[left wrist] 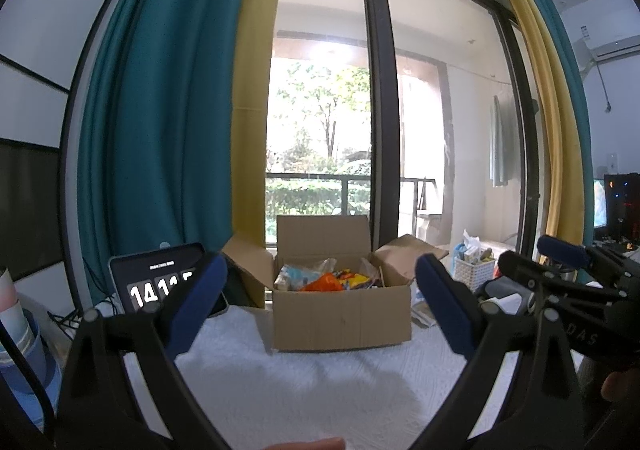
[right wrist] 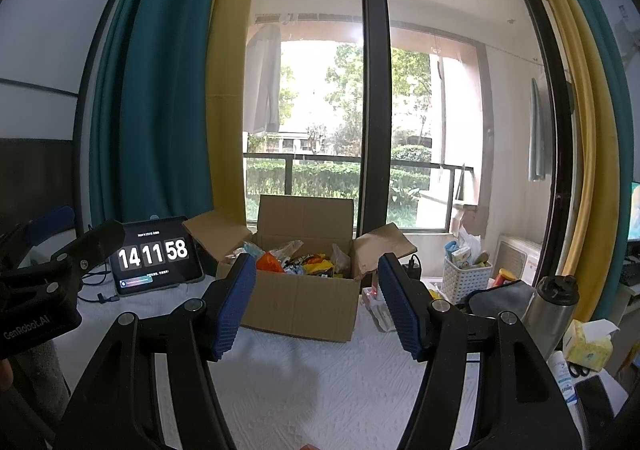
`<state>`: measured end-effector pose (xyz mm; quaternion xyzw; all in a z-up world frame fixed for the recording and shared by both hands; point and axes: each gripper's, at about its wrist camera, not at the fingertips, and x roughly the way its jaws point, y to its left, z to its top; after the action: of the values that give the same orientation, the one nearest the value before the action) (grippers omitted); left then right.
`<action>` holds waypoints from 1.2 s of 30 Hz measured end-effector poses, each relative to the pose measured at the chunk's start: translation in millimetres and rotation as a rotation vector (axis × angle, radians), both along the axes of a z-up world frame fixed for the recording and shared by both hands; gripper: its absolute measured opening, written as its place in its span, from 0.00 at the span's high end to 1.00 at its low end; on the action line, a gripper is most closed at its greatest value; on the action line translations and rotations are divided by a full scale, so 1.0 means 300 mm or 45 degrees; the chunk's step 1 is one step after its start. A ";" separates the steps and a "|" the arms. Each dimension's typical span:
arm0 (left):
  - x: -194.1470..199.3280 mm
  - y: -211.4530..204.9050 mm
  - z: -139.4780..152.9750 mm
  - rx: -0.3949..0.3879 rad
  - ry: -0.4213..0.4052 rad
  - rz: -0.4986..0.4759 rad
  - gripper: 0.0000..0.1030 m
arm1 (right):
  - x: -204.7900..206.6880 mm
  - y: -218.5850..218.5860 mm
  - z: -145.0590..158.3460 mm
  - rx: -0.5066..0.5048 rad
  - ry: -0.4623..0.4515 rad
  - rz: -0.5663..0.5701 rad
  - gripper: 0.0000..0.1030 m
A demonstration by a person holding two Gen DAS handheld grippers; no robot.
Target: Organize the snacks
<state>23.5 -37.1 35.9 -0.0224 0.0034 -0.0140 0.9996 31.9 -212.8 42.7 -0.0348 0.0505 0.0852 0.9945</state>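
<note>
Holding a gripper in each hand, we face a tabletop (left wrist: 320, 390) under white textured cloth. Nearest us, the left gripper (left wrist: 320, 306) and the right gripper (right wrist: 316, 302) both hover with jaws spread wide and nothing between the blue pads. Past them, toward the far edge, stands an open cardboard box (left wrist: 342, 320) with colourful snack packets (right wrist: 308, 262) piled inside. At the far left corner a tablet (right wrist: 154, 254) shows clock digits. At the far right sits a white basket (right wrist: 466, 278), then the window.
</note>
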 end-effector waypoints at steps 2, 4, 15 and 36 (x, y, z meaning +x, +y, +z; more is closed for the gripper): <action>-0.002 -0.001 0.000 0.000 0.001 0.001 0.06 | 0.001 -0.001 0.000 0.001 0.000 0.001 0.35; -0.003 0.000 0.000 -0.002 0.001 0.000 0.06 | 0.002 -0.001 -0.001 0.001 0.003 0.001 0.35; -0.002 -0.002 0.002 -0.001 0.000 0.000 0.06 | 0.003 0.000 -0.005 0.002 0.006 0.002 0.35; -0.002 -0.001 -0.002 -0.001 0.003 0.002 0.06 | 0.007 0.004 -0.012 0.001 0.013 0.002 0.35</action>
<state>22.7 -37.3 35.1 -0.0228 0.0046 -0.0130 0.9996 33.9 -211.6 39.0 -0.0340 0.0554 0.0863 0.9941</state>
